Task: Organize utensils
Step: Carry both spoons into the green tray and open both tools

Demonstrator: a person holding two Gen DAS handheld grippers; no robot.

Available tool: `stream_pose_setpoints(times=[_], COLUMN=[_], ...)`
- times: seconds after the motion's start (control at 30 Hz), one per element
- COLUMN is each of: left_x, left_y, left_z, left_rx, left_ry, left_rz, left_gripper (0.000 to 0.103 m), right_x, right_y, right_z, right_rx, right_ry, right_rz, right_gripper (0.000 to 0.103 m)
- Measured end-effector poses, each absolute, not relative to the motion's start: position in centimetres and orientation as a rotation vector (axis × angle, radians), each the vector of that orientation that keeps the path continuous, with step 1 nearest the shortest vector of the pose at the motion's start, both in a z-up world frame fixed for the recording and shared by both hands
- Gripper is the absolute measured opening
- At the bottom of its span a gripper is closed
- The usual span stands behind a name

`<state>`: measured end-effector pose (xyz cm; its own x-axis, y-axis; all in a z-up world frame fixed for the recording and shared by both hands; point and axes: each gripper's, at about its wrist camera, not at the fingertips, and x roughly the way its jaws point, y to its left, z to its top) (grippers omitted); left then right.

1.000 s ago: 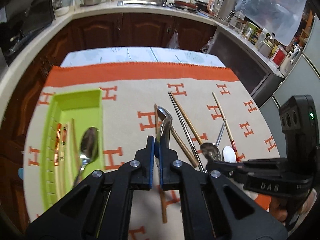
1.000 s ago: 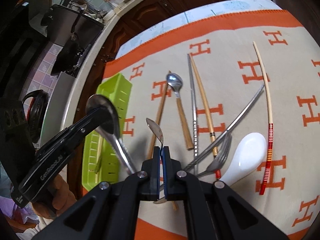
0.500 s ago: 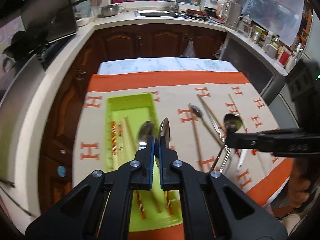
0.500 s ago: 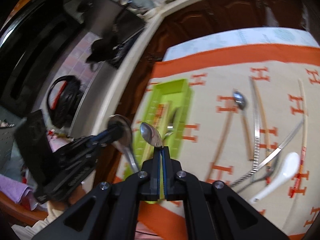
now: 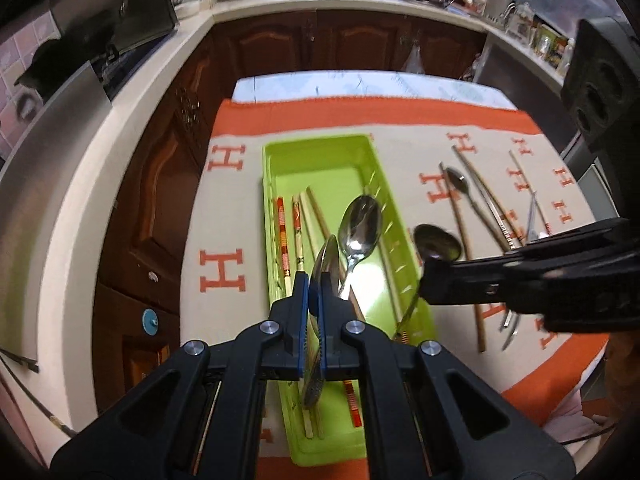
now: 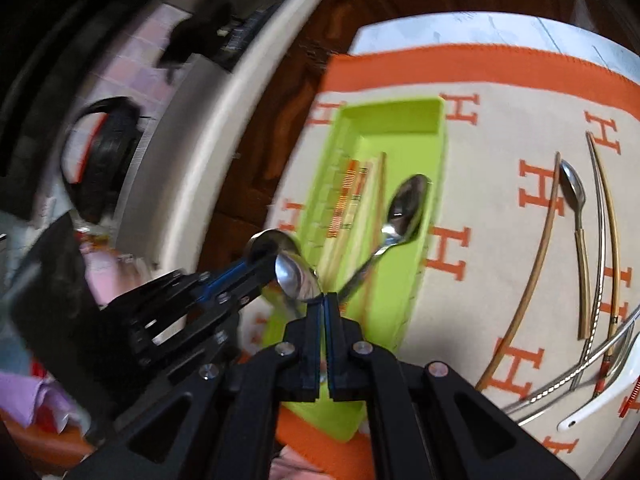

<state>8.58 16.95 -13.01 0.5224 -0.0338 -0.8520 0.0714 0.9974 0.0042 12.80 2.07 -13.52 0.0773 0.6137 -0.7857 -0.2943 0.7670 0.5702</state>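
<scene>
Above the lime-green tray (image 5: 362, 152), both tongs are clamped on steel spoons, the left tongs (image 5: 314, 288) on one spoon (image 5: 326, 258) and the right tongs (image 6: 323, 300) on another (image 6: 296, 276), seemingly ready to drop them beside the spoon (image 5: 360, 224) and chopsticks (image 5: 298, 220) inside.

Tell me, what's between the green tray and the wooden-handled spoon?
Left wrist view: one long brown wooden chopstick on the H-patterned cloth, between the green plastic tray and wooden-handled spoon.
</scene>
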Motion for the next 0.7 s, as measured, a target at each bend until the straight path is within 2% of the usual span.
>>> stream_pose_setpoints(times=[0.2,0.43,0.5,0.7], left_x=[10.0,9.8,9.5,8.5], left_y=[16.9,15.8,15.5,14.2], left_z=[-14.9,-14.4,-14.1,-13.5], left_rx=[-0.010,-0.016,-0.023,-0.034], left_ry=[1.074,1.073,1.073,1.083], left_rz=[-0.061,-0.065,-0.067,-0.083], left_gripper=[0.004,0.022,0.025,0.026], right_x=[13.2,12.9,12.5,10.7], right_y=[2.0,0.3,-0.2,-2.8], right_z=[-14.9,-15.1,-15.0,-15.0], right_rx=[0.235,0.229,0.220,0.206], right_ry=[1.318,1.304,1.294,1.273], right_rz=[0.594,0.547,0.537,0.517], right_gripper=[0.005,0.005,0.005,0.005])
